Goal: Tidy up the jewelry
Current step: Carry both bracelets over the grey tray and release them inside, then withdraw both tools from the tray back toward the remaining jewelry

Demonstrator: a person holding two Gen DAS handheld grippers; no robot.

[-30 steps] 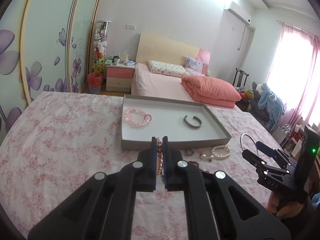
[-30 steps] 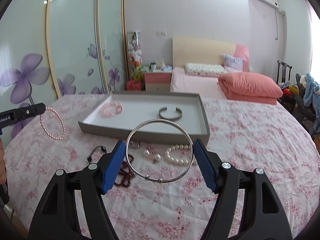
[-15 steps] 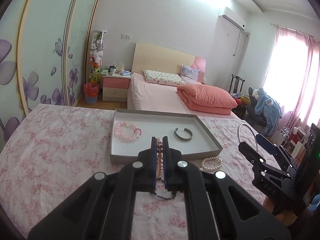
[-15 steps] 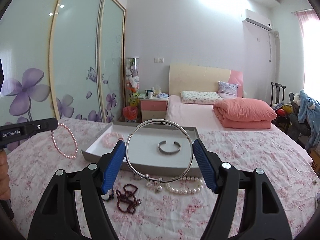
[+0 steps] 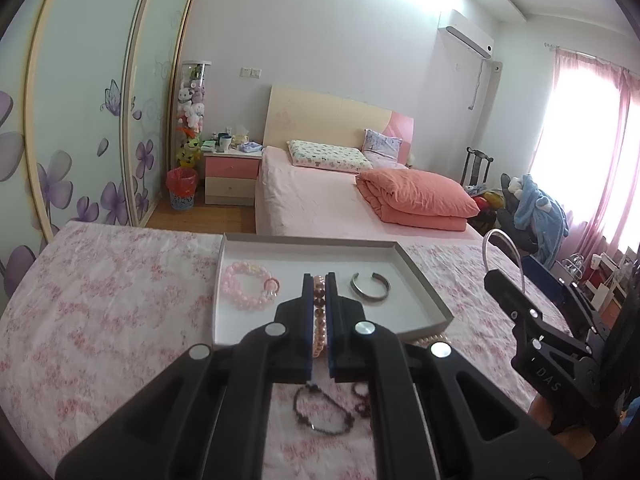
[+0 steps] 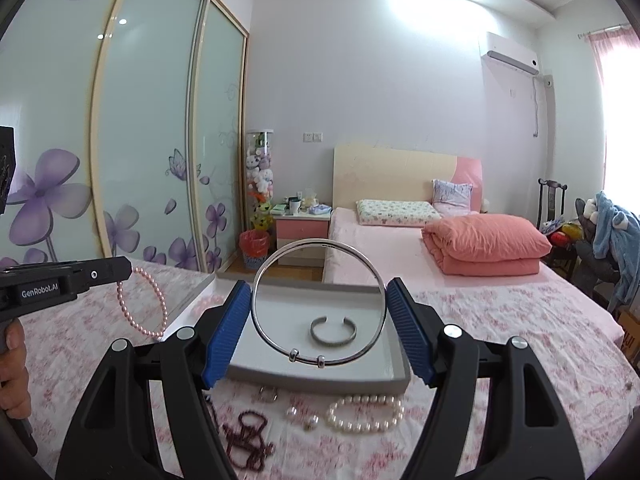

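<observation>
at left, the left gripper (image 5: 319,316) carries a pink pearl bracelet (image 6: 142,307) clamped between nearly closed jaws, the loop dangling free over the floral-covered counter (image 5: 100,300) beside the grey tray (image 6: 320,376), apparently bound for a spot inside it. in the tray, a pink bead bracelet (image 5: 250,290) and a silver cuff (image 5: 370,289) lie well apart, a spacing that looks meant to give each piece its own place. at right, the right gripper (image 6: 320,332) braces a large silver bangle (image 6: 318,300) across its width, jaws held wide and pressing its rim from both sides, upright above the tray's near edge. in front of the tray, a white pearl bracelet (image 6: 364,414), loose pearl earrings (image 6: 302,418) and dark red beads (image 6: 248,436) wait unsorted on the counter.
</observation>
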